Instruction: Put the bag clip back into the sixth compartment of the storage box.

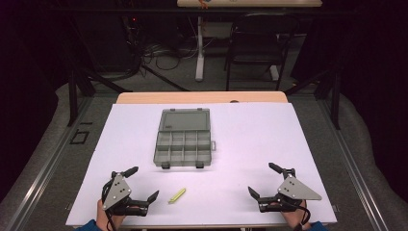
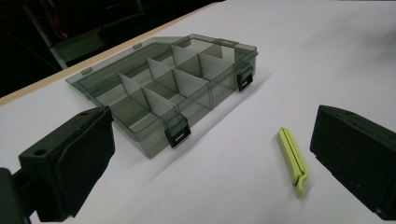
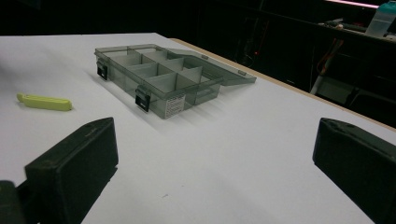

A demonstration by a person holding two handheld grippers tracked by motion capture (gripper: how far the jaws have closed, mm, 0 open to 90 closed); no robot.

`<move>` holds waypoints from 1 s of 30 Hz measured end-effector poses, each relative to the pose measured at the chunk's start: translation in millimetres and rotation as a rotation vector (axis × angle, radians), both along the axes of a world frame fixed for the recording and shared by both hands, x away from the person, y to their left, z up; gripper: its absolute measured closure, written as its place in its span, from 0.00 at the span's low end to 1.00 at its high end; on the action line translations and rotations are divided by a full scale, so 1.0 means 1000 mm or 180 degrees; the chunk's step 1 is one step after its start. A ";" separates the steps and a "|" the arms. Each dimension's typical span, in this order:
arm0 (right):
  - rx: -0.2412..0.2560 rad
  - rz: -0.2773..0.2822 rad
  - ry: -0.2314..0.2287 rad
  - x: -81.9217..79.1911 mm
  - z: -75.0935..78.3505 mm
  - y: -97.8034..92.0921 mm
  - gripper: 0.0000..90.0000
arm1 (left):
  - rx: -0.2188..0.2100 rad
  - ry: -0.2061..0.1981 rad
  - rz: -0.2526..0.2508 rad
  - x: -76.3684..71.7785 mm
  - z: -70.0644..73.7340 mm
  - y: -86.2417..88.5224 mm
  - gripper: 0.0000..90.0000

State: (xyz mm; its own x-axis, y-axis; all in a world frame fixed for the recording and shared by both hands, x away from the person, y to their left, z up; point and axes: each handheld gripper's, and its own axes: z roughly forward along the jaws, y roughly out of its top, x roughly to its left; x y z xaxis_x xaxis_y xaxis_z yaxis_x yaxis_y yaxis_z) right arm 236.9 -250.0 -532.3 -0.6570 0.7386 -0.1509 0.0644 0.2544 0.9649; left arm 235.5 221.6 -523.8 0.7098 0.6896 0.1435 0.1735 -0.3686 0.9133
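A yellow-green clip lies low centre in the high view, long axis slanting up-right. Above it sits the open compartment box. Left gripper and right gripper both gape wide, empty.

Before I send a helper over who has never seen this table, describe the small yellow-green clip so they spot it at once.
On the white table, find the open grey compartment box in the middle. Just in front of it, toward the person and near the left tongs, lies the yellow-green clip, flat on the table and apart from the box. It is the one brightly coloured, slim, stick-like thing there.
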 end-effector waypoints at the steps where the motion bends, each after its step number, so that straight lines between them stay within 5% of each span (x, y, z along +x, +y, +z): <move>1: -0.0003 0.0002 0.0009 0.000 0.000 0.000 0.00 | 0.0043 0.0008 -0.0003 0.000 0.001 -0.002 0.00; 7: -0.0021 0.0005 -0.0010 0.000 0.000 0.000 0.00 | 0.0198 0.0162 0.0044 0.004 0.002 -0.012 0.00; 30: -0.0030 0.0017 0.0002 0.000 0.000 0.001 0.00 | 0.0391 0.0490 0.0058 0.014 0.008 -0.038 0.00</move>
